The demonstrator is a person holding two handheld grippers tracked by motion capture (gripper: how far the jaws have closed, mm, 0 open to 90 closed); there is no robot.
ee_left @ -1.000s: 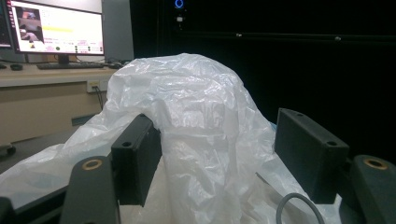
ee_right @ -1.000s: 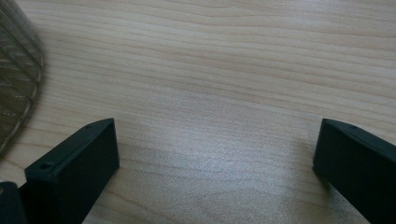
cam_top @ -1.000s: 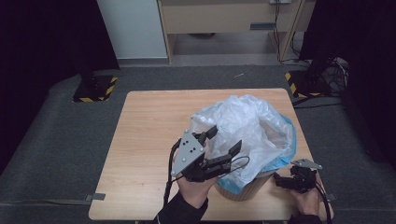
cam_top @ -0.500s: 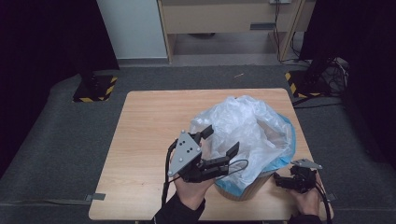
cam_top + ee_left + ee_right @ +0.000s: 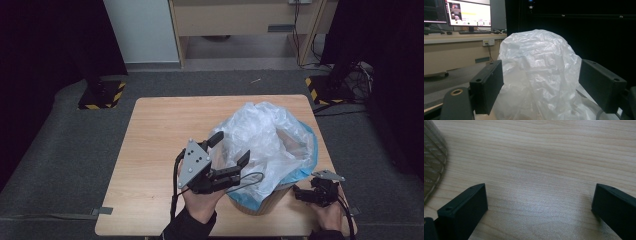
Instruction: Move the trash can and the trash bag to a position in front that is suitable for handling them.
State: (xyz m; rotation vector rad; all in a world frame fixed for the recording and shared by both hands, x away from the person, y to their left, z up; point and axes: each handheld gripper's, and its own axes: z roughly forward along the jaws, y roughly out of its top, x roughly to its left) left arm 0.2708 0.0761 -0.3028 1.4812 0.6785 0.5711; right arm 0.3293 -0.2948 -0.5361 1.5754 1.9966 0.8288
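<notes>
High view: the plastic bag (image 5: 265,140) lining the bin (image 5: 260,202) is faced by the left hand-held gripper (image 5: 231,150), jaws apart. The right hand-held gripper (image 5: 307,194), also parted, is rested on the surface (image 5: 160,130). A pinch of film seems called for next.

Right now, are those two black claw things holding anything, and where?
Nothing is held. The left gripper stands open around the plastic bag without pinching it; the right gripper is open over bare table.

The left gripper (image 5: 230,150) has been drawn slightly back toward the table's near edge and lowered a little, its jaws kept wide apart. The plastic bag (image 5: 267,140) has been left a touch more slumped over the bin (image 5: 260,202), with more of its blue rim uncovered.
</notes>
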